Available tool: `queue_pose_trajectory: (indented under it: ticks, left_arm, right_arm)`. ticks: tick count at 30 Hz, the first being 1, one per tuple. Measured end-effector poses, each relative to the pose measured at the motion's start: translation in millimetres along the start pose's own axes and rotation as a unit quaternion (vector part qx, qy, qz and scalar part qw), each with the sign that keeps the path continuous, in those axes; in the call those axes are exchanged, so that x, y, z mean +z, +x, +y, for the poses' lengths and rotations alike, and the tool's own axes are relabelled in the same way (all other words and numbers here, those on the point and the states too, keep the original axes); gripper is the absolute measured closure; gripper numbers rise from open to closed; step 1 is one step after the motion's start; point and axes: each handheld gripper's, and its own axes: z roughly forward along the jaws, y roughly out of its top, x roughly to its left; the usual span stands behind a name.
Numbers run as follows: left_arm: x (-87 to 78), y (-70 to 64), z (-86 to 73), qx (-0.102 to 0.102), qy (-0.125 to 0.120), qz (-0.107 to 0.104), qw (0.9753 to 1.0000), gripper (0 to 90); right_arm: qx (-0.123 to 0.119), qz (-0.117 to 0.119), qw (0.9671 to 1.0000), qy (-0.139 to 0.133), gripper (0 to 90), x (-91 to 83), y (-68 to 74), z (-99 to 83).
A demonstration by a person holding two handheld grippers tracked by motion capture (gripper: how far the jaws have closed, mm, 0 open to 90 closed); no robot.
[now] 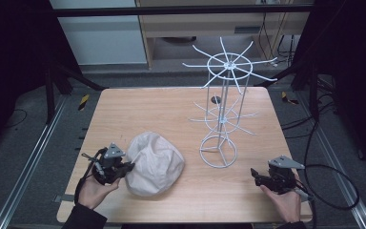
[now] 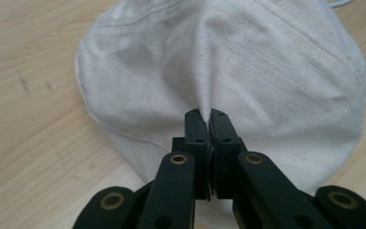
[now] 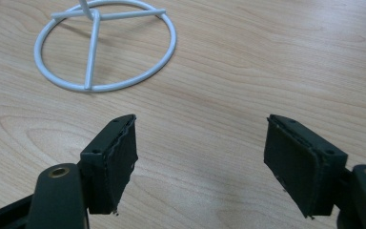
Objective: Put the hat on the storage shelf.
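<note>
A cream cloth hat lies crumpled on the wooden table, front left of centre. My left gripper is shut on a pinched fold at the hat's left edge; in the left gripper view the jaws of that gripper press together with fabric between them. A white wire rack with spoke hooks stands right of centre, and its ring base shows in the right gripper view. My right gripper rests low near the front right edge, open, with bare wood between its pads.
A small dark round mark sits on the table behind the rack. Cables trail off the right side over the floor. Metal rails run along both sides of the table.
</note>
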Motion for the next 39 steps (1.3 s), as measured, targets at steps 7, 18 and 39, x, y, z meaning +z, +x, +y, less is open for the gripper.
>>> queue_pose_trajectory:
  ticks: [7,18,39]
  left_arm:
    - [4.6,-26.5,-1.8,0.018,-0.010,-0.012,0.9997,87.5]
    - [-18.3,3.9,7.8,0.057,-0.063,-0.026,0.9960,47.6]
    - [-14.1,19.8,62.2,0.221,-0.055,-0.025,0.9735,44.0]
  right_arm:
    - [0.001,0.002,1.0000,-0.002,27.0,-0.6,0.1,0.1]
    - [-0.002,0.001,1.0000,-0.005,27.0,0.2,-0.5,-0.7]
    - [-0.013,0.003,0.9998,-0.014,27.1,0.5,-0.4,-1.8]
